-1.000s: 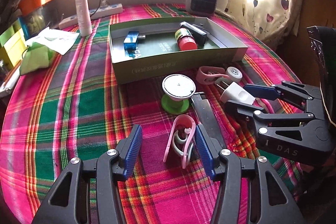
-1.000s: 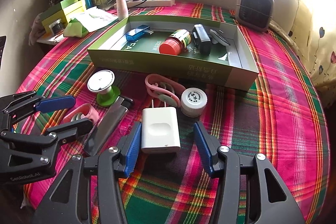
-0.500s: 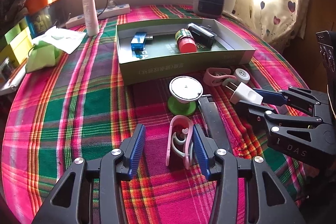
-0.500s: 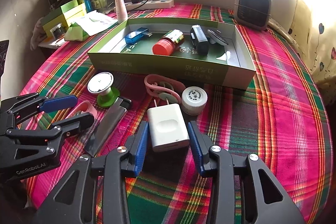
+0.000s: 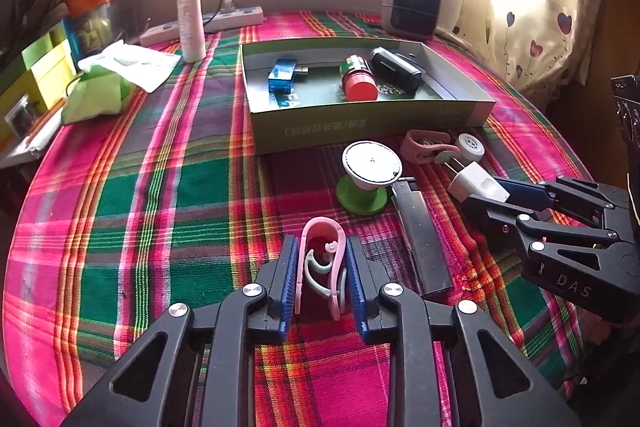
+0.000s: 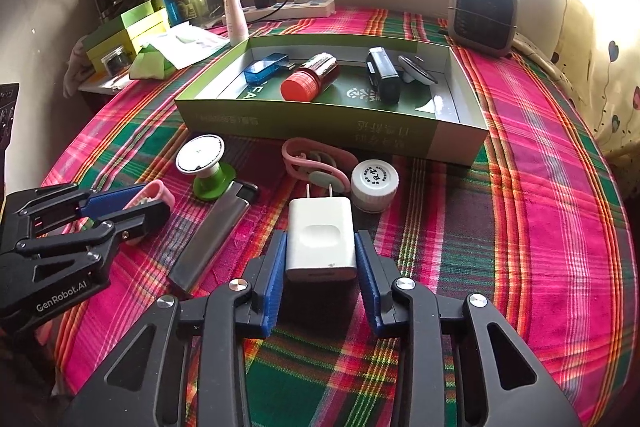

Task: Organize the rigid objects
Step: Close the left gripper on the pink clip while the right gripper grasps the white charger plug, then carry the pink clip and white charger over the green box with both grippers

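Note:
On the plaid tablecloth, a pink clip stands between the blue pads of my left gripper, which is shut on it. The same gripper shows at the left of the right wrist view. My right gripper has its jaws closing on a white plug charger, and both pads touch its sides. The open green box behind holds a blue USB stick, a red-capped bottle and a black device.
Loose in front of the box lie a second pink clip, a white cap, a green-footed white disc and a flat metal piece. A small heater, a power strip and a white tube stand at the back.
The left jaws have closed from wide apart onto the pink clip. The right jaws have narrowed onto the white charger. Neither hand has shifted.

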